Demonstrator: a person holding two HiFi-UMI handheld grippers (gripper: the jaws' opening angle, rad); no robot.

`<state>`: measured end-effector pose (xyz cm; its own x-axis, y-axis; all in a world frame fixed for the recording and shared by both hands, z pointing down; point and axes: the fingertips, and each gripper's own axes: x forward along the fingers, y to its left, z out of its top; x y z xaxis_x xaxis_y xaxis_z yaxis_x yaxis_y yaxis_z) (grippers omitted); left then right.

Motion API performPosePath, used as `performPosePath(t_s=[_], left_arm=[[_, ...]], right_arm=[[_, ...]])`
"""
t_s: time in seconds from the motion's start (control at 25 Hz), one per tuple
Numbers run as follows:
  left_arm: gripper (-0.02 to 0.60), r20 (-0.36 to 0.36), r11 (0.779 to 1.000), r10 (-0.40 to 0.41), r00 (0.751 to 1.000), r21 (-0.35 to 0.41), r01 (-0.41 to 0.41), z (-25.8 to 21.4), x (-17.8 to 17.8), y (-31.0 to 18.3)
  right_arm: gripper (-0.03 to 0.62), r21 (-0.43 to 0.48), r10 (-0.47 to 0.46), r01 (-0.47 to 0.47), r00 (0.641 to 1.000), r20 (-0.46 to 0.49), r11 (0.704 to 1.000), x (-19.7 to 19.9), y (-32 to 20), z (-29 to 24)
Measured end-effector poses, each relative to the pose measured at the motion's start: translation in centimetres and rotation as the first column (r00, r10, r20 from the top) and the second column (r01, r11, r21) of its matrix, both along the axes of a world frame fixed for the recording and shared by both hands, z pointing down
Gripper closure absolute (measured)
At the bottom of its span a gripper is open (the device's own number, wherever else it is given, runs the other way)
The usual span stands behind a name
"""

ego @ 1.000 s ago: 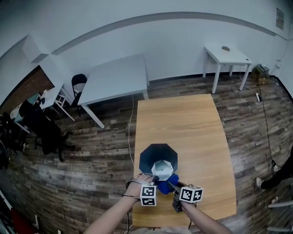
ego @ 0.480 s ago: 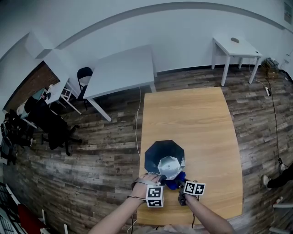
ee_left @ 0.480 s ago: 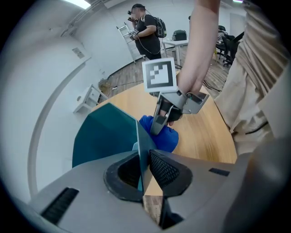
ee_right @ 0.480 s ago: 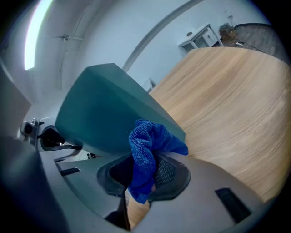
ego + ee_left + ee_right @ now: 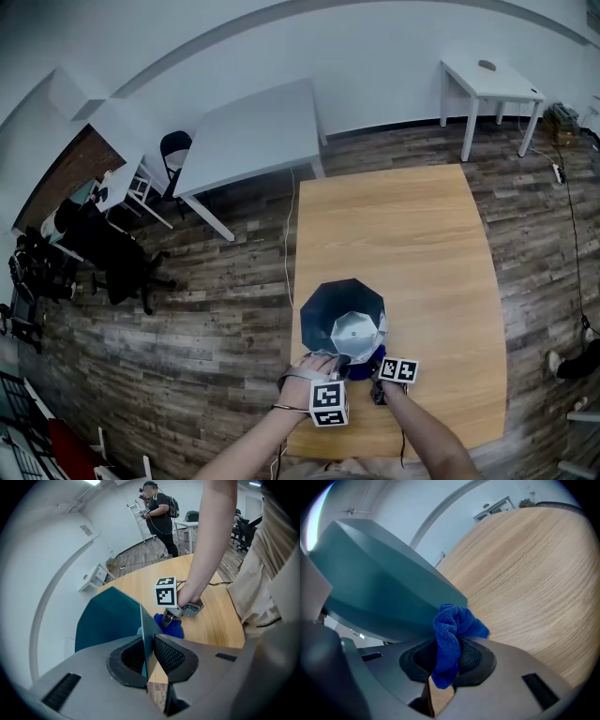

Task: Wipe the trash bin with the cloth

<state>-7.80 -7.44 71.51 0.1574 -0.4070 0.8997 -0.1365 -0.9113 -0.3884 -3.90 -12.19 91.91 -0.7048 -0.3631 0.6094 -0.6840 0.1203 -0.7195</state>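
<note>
Left gripper [image 5: 149, 653] pinching the teal trash bin [image 5: 110, 618] wall at lower centre, right gripper [image 5: 446, 660] clamped on blue cloth [image 5: 457, 623] — just beside the bin, wooden table [image 5: 534, 573]

Head view: high above, looking steeply down on table [image 5: 403, 234] and bin [image 5: 323, 307].
Left gripper view: close, along bin rim.
Right gripper view: low, near bin wall.
Shared: bin, cloth [image 5: 452, 625], table.
</note>
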Motion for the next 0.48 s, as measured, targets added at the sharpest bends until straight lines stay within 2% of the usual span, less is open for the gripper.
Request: performPosePath(t_s=[0.28,0.48], left_arm=[[0.525,-0.008,0.999,-0.006,1.0,0.034,0.006,0.4,0.3,0.2],[0.508,-0.074,0.999,0.02,0.997,0.048,-0.016,-1.0,-0.1,0.2]], right_arm=[[0.514,0.004,-0.045,0.046,0.998,-0.043,0.999,0.2,0.3,0.6],[0.514,0.061,-0.06,0.06,0.998,0.003,0.996,0.7,1.4,-3.9]])
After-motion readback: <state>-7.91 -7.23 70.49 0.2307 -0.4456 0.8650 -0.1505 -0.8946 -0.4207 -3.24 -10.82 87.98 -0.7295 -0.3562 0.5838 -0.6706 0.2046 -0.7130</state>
